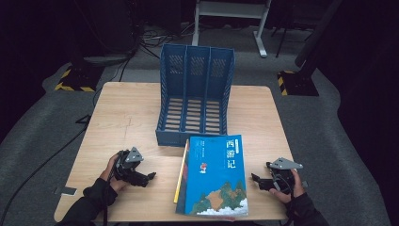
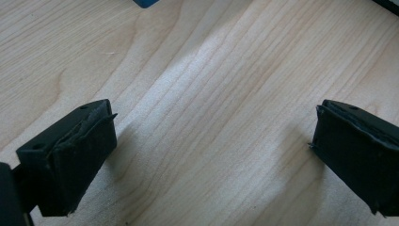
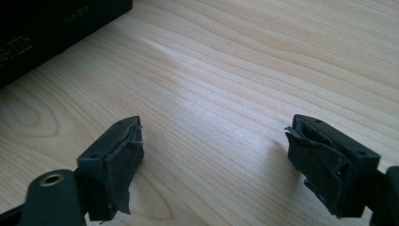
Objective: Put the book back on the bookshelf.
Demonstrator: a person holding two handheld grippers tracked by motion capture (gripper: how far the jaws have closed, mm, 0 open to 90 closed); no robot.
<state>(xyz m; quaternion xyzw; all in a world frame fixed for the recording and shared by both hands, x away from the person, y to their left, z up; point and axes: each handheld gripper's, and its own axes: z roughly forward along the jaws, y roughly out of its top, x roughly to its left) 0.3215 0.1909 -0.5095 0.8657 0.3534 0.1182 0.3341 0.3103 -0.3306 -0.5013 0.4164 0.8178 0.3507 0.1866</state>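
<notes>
- Table (image 1: 122, 108) of pale wood carries everything; bare board lies under and ahead of both grippers, and its near edge runs just behind the person's wrists.
- Blue file rack (image 1: 195, 94) with three slotted compartments stands upright ahead of both grippers, well beyond them, its front lip touching or nearly touching the book's far edge.
- Book (image 1: 214, 176) lies flat between the two grippers, cover up, apart from each, and its near end reaches the table's near edge. Large white characters 西游记 run down the blue cover, above a painted landscape with a small figure; the smaller print is too fine to read.
- Left gripper (image 1: 149, 177) rests low on the board, jaws aimed toward the book's yellow spine edge, with clear wood between. In the left gripper view (image 2: 211, 155) the jaws stand spread wide with nothing between them.
- Right gripper (image 1: 256, 181) sits at the book's other side, jaws pointing at it, near the table's right edge. In the right gripper view (image 3: 214, 165) the jaws are likewise spread apart over bare wood, and a dark book corner (image 3: 47, 33) lies ahead.
</notes>
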